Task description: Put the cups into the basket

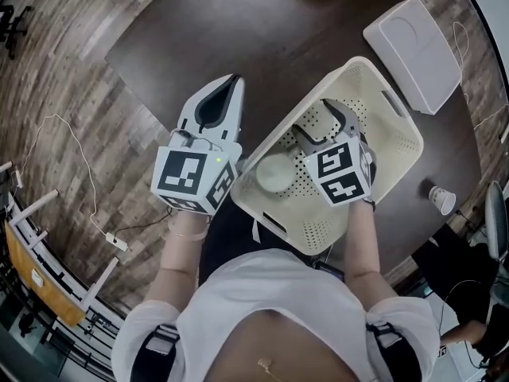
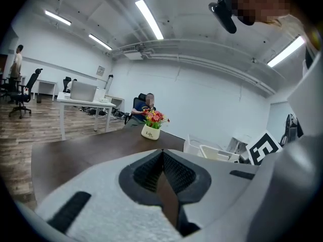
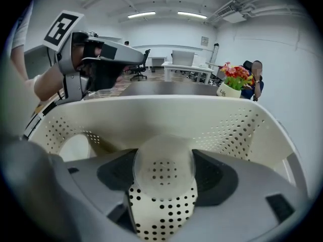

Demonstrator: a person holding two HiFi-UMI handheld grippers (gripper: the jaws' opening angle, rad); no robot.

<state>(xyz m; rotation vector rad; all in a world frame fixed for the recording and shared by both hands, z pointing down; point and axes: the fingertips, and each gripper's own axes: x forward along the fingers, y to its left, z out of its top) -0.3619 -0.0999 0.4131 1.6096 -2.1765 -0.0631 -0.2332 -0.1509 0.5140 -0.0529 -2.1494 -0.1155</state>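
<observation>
At the basket point(image 1: 398, 146), the right claw point(image 1: 326, 119) grips a clear cup point(image 3: 164, 170); the left claw point(image 1: 227, 86) is closed, empty.

Open-plan office: white desks point(image 2: 81, 103), wheeled office chairs point(image 2: 24, 92), a monitor point(image 2: 83, 91) and ceiling strip lights point(image 2: 149, 19) above a wood-plank floor point(image 2: 25, 132).

In the head view the right hand-held gripper point(image 1: 328, 126) hides the clear cup point(image 3: 164, 173) it holds over the basket point(image 1: 398, 134); in the left gripper view the left hand-held gripper point(image 2: 162, 153) hides most of that basket; the print on the flower pot point(image 2: 150, 132) beyond the basket is too small to read.
</observation>
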